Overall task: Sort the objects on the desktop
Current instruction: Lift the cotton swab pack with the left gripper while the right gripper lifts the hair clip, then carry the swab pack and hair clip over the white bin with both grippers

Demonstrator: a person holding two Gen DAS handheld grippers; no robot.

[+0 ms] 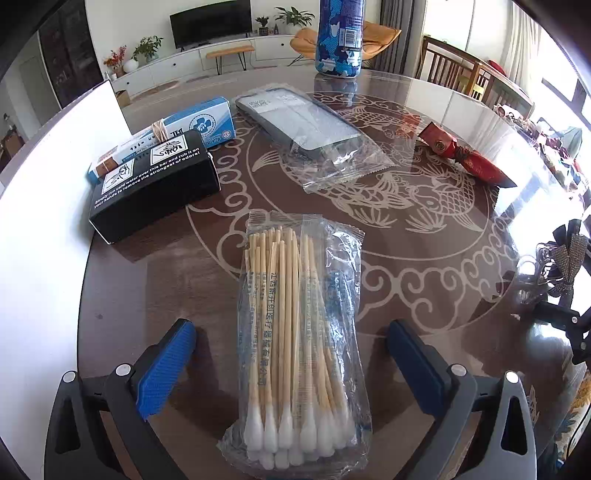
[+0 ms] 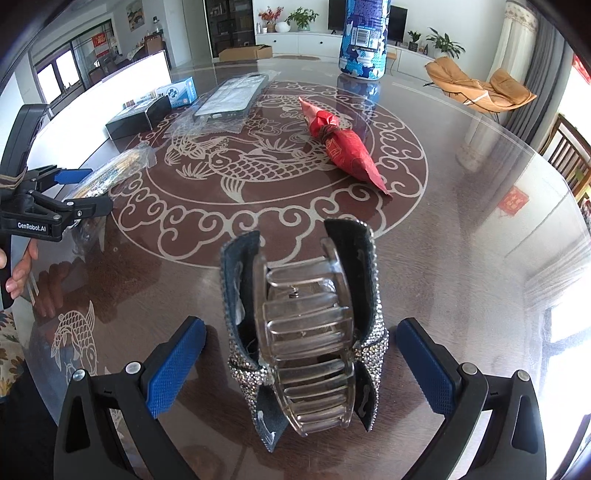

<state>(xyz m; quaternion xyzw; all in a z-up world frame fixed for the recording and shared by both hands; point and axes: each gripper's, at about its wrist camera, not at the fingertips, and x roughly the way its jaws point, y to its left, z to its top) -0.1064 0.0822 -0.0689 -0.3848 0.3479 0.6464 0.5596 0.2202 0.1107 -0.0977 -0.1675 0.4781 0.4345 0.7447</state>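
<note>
"genrobot.ai" on left gripper; black box reads "strongest of odors".

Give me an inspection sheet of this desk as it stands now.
Surface: round glass-topped table with fish pattern.
Job's things: cotton swab pack between the left gripper fingers; rhinestone hair claw clip between the right gripper fingers; black box, blue-white box, bagged phone case, red wrapped packet, blue can.
Clutter: nothing seen.
Grippers: both open, touching nothing.
Cables: nothing seen.
Surroundings: TV, plants, orange chair.
</note>
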